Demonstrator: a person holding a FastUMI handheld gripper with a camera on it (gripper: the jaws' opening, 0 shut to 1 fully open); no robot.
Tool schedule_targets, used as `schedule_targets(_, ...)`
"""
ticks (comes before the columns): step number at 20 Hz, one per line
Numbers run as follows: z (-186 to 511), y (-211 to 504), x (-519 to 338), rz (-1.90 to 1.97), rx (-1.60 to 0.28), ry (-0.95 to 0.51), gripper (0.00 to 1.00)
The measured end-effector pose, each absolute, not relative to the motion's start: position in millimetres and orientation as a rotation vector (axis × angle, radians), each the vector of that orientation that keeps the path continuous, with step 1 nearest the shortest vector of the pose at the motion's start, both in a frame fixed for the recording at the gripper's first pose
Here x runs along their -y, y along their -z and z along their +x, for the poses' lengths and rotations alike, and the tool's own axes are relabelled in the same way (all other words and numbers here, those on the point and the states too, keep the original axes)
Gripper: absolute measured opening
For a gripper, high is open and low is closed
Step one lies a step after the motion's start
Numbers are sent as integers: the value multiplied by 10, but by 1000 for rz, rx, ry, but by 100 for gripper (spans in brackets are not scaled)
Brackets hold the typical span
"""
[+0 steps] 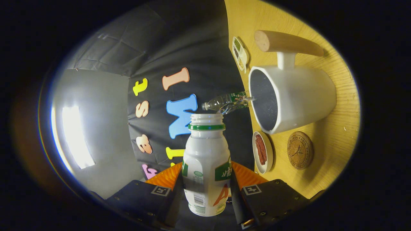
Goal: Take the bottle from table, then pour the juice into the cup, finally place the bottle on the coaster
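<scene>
- A white plastic bottle (206, 166) with a green neck ring and an open, uncapped mouth is gripped between the two fingers of the gripper (206, 189) — one finger is pressed on each side of its body.
- The bottle is seen tipped over with the whole view, so that the yellow wooden table (337, 128) stands like a wall beside it.
- The bottle's mouth is pointed ahead of the fingers, near the rim of the cup but apart from it; no juice can be seen leaving it.
- A white cup (298, 99) with a dark inside is seen on the table beyond the fingers, its opening turned toward the bottle; a white stem rises from its side to a wooden handle (289, 43).
- A round cork coaster (300, 150) lies on the table just beside the cup's base, with nothing on it.
- A small white dish (263, 152) holding something dark red sits between the coaster and the table's near edge.
- A small white tray (240, 53) with compartments of green and dark contents is placed at the same edge, farther along past the cup.
- A clear plastic water bottle (224, 102) with a green label lies on its side, reaching out past the table edge next to the cup's rim.
</scene>
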State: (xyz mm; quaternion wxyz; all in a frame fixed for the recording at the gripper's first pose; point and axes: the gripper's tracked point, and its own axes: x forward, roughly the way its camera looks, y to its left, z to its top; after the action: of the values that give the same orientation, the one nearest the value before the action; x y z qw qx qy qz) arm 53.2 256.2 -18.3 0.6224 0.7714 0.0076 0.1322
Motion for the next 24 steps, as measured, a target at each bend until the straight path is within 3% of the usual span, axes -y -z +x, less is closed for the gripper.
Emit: schedule_targets(24, 605, 181, -2470, 1826, -2, -233, 67)
